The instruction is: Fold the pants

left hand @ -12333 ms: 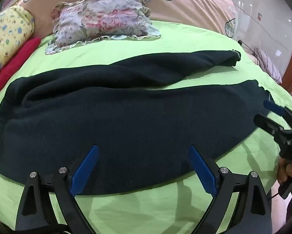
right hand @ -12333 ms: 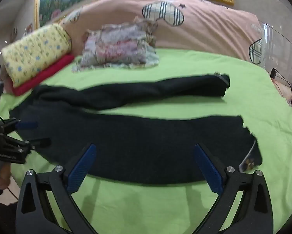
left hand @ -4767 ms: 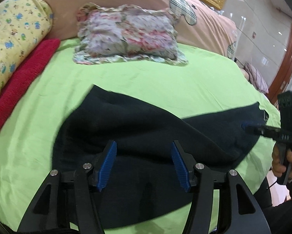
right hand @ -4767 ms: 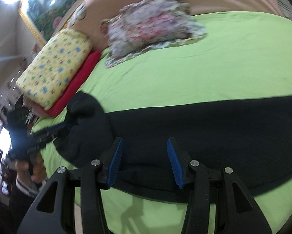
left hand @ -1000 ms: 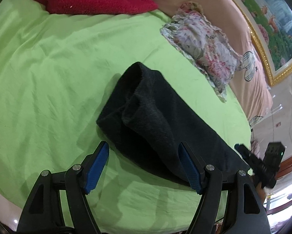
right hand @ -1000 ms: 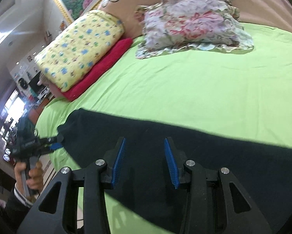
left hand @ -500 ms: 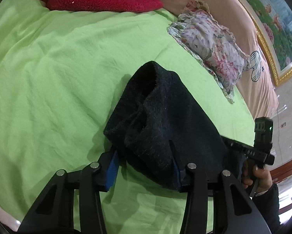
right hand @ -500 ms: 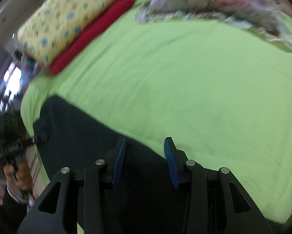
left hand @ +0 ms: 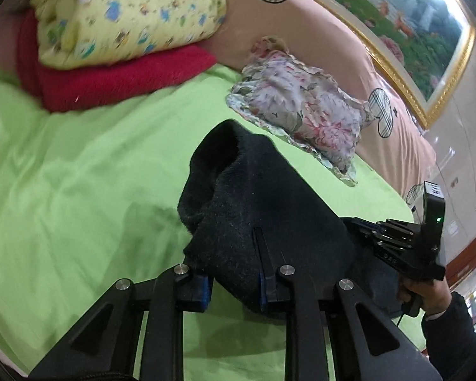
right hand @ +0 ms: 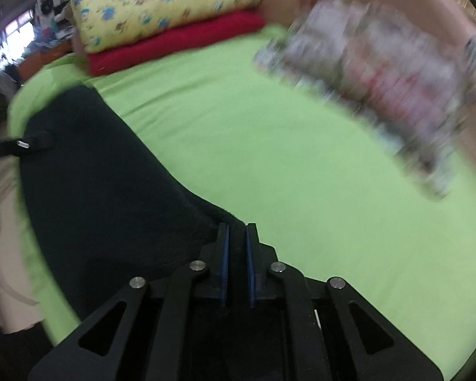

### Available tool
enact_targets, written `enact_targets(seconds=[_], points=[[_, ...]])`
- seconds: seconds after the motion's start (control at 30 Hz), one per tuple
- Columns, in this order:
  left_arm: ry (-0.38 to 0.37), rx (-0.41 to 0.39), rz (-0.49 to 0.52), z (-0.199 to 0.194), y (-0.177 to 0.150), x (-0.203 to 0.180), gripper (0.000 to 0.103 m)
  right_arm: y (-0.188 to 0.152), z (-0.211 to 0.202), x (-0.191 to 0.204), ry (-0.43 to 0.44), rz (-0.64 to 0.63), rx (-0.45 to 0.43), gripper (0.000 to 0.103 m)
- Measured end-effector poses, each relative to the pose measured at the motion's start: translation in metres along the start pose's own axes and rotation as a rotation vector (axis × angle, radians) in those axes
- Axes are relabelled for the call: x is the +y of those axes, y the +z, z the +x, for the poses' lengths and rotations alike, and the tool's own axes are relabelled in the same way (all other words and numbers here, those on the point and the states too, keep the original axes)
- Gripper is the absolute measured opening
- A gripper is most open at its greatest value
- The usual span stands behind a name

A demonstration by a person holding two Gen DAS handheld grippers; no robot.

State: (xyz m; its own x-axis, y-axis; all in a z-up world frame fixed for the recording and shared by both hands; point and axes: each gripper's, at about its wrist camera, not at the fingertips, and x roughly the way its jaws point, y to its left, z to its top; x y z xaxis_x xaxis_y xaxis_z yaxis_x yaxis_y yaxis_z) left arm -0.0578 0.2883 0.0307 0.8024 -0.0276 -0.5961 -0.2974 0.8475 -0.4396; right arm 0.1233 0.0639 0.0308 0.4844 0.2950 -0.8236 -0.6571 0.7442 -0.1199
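Observation:
The black fleece pants point(left hand: 257, 209) are folded lengthwise and lifted off the green bed sheet point(left hand: 79, 197). My left gripper point(left hand: 233, 273) is shut on one bunched end of the pants, which bulges up over the fingers. My right gripper point(right hand: 237, 247) is shut on the other end of the pants point(right hand: 104, 171); it also shows in the left wrist view point(left hand: 396, 238) at the right, held in a hand. The left gripper shows in the right wrist view point(right hand: 18, 144) at the far left edge, pinching the cloth.
A floral pillow point(left hand: 304, 111) lies on the far side of the bed. A yellow patterned bolster point(left hand: 126, 12) rests on a red blanket point(left hand: 110, 76) at the back left. A pink headboard point(left hand: 301, 35) and a framed picture point(left hand: 396, 31) stand behind. The right wrist view is blurred.
Both grippers have closed on the ends of the pants and raised them off the sheet. The right wrist view has swung and blurred; the pants hang between the two grippers.

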Motion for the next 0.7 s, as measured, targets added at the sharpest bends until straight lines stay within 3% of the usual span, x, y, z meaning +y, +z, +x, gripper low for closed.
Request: enact_targets(seconds=[0.07, 0.2, 0.27, 0.33, 0.4, 0.53, 0.7], points=[[0.047, 0.026, 0.030, 0.014, 0.000, 0.002, 0.021, -0.002, 0.006, 0.004, -0.048, 0.006, -0.029, 0.010], [0.093, 0.091, 0.057, 0.042, -0.007, 0.014, 0.022, -0.015, 0.036, 0.015, -0.073, 0.037, -0.005, 0.011], [0.104, 0.115, 0.052, 0.046, -0.009, 0.020, 0.027, -0.017, 0.046, 0.015, -0.071, 0.080, -0.014, 0.017], [0.109, 0.107, 0.049, 0.039, -0.010, 0.023, 0.038, -0.021, 0.038, 0.007, -0.050, 0.137, -0.051, 0.023], [0.162, 0.072, 0.061, 0.027, -0.009, 0.022, 0.050, -0.026, 0.021, -0.003, -0.042, 0.207, -0.077, 0.033], [0.205, 0.006, 0.071, -0.003, -0.006, 0.017, 0.052, -0.046, -0.019, -0.021, 0.010, 0.332, -0.142, 0.036], [0.159, -0.025, 0.078, -0.023, 0.000, 0.000, 0.055, -0.089, -0.060, -0.046, 0.036, 0.495, -0.193, 0.042]])
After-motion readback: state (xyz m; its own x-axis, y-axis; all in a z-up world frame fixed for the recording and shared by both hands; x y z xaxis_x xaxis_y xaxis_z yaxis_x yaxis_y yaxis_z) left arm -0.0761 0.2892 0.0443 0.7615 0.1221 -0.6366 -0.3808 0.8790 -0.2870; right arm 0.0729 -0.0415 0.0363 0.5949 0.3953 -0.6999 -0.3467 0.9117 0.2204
